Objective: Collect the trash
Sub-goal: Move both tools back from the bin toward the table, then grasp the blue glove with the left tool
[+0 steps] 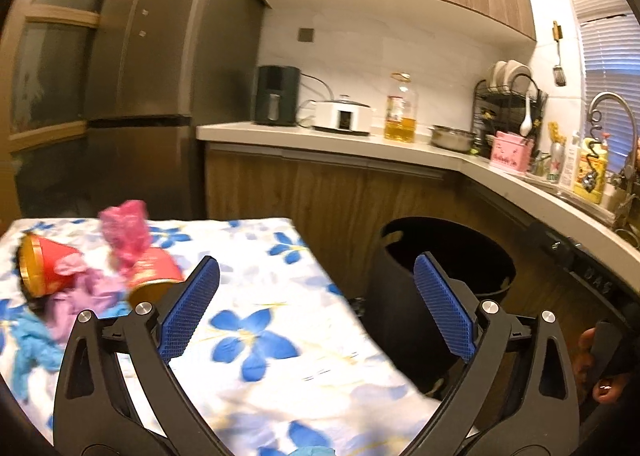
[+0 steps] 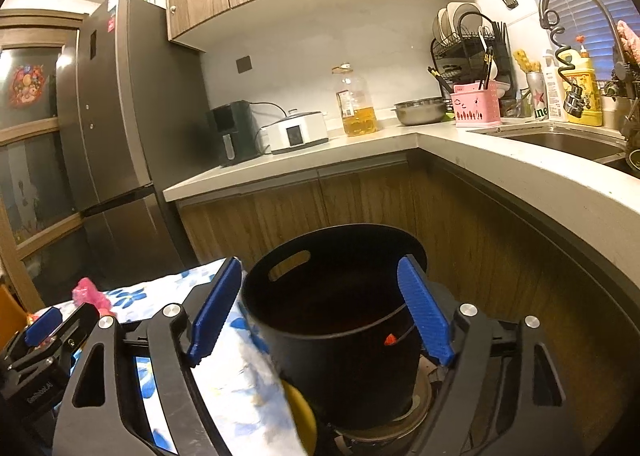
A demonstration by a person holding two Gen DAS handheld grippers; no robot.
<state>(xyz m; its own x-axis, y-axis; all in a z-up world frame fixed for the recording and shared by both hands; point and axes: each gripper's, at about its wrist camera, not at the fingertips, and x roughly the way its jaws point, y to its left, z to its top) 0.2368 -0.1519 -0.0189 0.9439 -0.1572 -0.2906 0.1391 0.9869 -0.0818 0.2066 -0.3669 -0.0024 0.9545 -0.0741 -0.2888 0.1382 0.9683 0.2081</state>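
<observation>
the left gripper [image 1: 316,312] hangs above the near right part of a table [image 1: 280,336] covered in a white cloth with blue flowers, its blue-padded fingers [image 1: 188,312] spread wide apart with nothing between them. the trash lies in a loose pile toward the table's far left: a red paper cup [image 1: 48,270] with a gold rim lying on its side, a second red cup [image 1: 154,276] tipped over just beside it, a crumpled pink wrapper [image 1: 126,232] standing up between and behind them, a wad of lilac paper [image 1: 86,296] in front touching both cups, and a blue crumpled piece [image 1: 28,344] at the table's left edge. a black bin [image 1: 452,272] stands on the floor just off the table's right side, in front of the wooden cabinets. the right gripper [image 2: 320,312] is held over that black bin, its fingers [image 2: 424,312] also wide apart and empty, the open mouth of the bin showing between them; a small red bit [image 2: 390,340] sits on the bin's near wall. in the right wrist view the left gripper shows at the lower left, near the pink wrapper. behind, the kitchen worktop [image 2: 400,141] carries an oil bottle [image 2: 356,99], a steel bowl [image 2: 420,109] and a pink caddy [image 2: 476,105].
</observation>
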